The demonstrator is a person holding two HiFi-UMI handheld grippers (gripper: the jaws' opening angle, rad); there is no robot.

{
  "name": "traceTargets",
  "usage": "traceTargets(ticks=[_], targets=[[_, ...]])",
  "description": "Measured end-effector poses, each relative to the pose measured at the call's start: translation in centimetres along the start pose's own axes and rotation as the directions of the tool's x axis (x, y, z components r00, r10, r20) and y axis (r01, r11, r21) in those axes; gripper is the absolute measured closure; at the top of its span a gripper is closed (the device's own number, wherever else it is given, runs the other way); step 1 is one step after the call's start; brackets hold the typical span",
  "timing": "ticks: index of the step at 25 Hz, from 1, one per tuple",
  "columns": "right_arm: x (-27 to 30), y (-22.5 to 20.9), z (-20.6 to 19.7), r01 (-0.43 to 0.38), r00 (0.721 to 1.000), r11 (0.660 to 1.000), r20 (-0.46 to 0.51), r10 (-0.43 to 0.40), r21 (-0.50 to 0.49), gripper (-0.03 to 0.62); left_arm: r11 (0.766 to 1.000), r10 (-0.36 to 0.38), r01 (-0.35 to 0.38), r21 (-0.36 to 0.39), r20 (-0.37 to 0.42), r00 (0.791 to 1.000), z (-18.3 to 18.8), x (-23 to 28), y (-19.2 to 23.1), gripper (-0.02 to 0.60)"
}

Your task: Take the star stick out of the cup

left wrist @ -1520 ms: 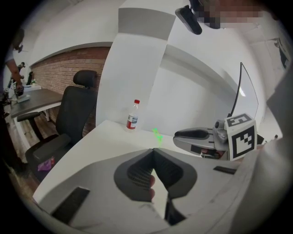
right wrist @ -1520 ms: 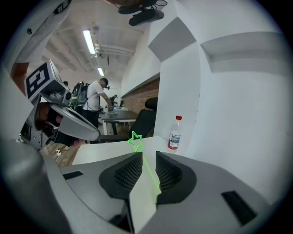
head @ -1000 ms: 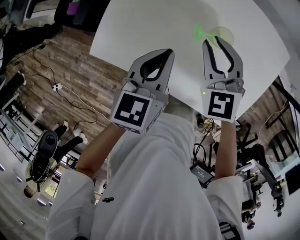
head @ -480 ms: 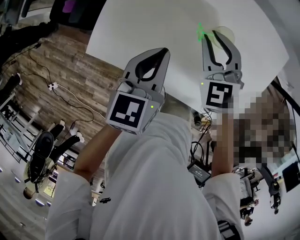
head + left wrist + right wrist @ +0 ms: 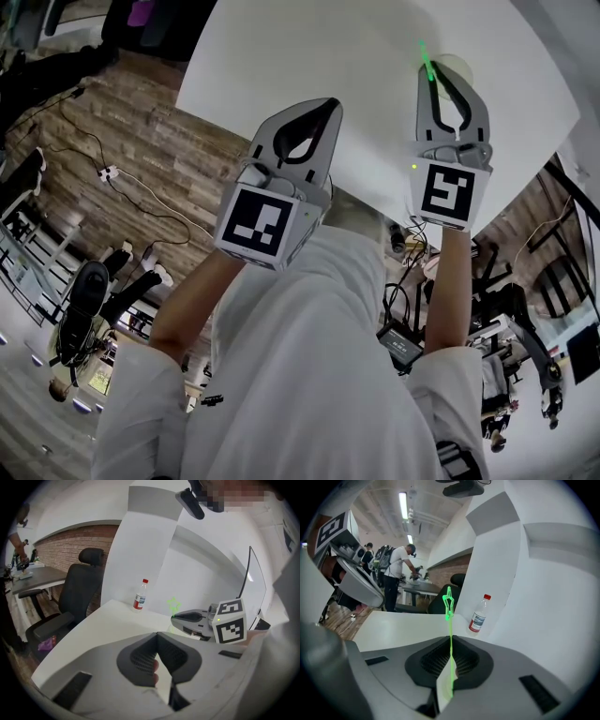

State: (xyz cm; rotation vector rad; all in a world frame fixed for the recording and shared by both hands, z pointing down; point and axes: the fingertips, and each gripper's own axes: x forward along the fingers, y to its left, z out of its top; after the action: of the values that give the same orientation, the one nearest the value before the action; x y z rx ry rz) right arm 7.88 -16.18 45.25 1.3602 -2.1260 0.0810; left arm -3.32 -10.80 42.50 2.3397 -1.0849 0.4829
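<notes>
The green star stick stands up between the jaws of my right gripper, which is shut on its thin stem. In the right gripper view the star rises above the jaw tips and the stem runs down to the pale cup under the jaws. The translucent cup sits on the white table, mostly hidden by the gripper. My left gripper hovers to the left over the table's near edge, shut and holding nothing. The left gripper view shows the star above the right gripper.
A plastic water bottle with a red cap stands at the table's far side by the white wall. A black office chair is beside the table. People work at a desk in the background. Cables lie on the wood floor.
My right gripper was open around the cup with the stick leaning left. It has shut on the stem, and the stick now stands between its jaws. The left gripper barely moved.
</notes>
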Motion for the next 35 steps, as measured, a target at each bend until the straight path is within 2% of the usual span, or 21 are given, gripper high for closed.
traceTargets(ticks=[6,13,25,35], targets=[[-1.0,-1.1,0.5,-0.01,0.999,0.996,0.046,0.006,0.083,0.579,1.0,-0.008,0.008,0.005,0.01,1.0,0.5,0.0,-0.2,0.588],[-2.7,-2.8,1.9,0.02,0.992,0.983,0.118,-0.042,0.184,0.58,1.0,-0.02,0.02,0.013,0.019,1.0,1.3,0.1,-0.8,0.588],[-6.7,-5.0,3.4,0.045,0.978,0.954,0.183,-0.103,0.297,0.58,0.999,-0.026,0.025,0.04,0.036,0.999,3.1,-1.0,-1.5,0.588],[-12.8,-6.6,6.6,0.086,0.953,0.943,0.249,-0.172,0.321,0.58,0.996,-0.031,0.024,0.083,0.082,0.996,5.9,-3.3,-2.6,0.588]])
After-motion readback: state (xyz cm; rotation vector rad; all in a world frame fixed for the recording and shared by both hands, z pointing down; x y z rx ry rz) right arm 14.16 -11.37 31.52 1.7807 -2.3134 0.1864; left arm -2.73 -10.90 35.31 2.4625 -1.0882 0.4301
